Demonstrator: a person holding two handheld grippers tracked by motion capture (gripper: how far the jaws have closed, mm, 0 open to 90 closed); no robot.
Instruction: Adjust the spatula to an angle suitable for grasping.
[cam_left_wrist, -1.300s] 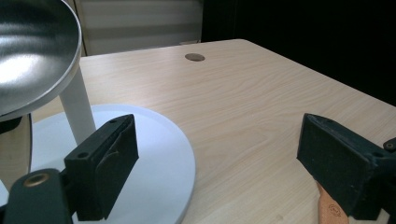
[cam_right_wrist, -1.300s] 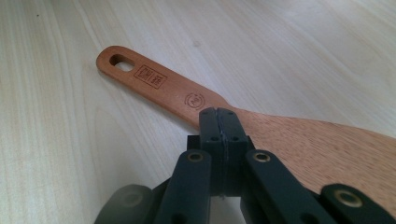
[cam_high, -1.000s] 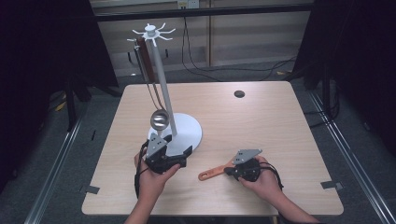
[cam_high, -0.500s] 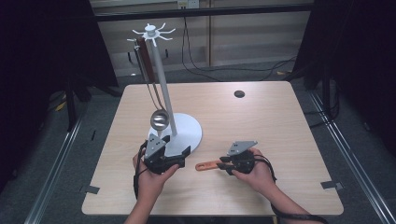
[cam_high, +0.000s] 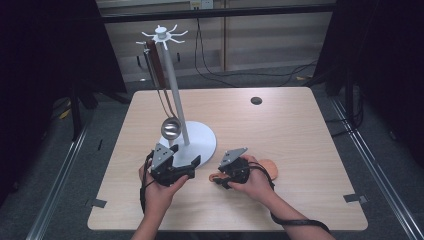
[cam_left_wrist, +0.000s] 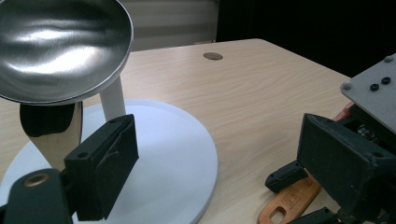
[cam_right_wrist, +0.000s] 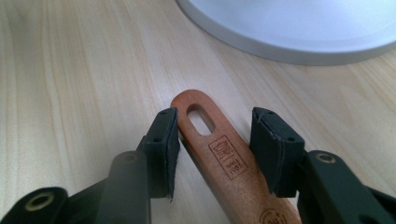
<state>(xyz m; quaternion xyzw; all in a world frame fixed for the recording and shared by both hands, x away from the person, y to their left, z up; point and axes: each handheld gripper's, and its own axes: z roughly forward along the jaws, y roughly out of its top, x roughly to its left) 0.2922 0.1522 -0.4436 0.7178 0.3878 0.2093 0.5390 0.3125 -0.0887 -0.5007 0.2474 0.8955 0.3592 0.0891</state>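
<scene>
A wooden spatula lies flat on the table, its slotted handle pointing at the stand's white base. My right gripper straddles the handle's end. Its jaws have just been opening, and the handle lies between them with a gap at each pad, so the right gripper is open. At the base's front edge my left gripper rests open. Its jaws stand wide apart in the left gripper view, one over the base. A steel ladle hangs from the stand, its bowl just above the left jaw.
The stand's pole rises from the base to a ring of hooks, where a brown-handled utensil also hangs. A round hole marks the table's far side. Bare tabletop stretches to the right.
My right gripper has slid left along the spatula's handle toward its slotted end, and its jaws have parted. The left gripper has stayed in place.
</scene>
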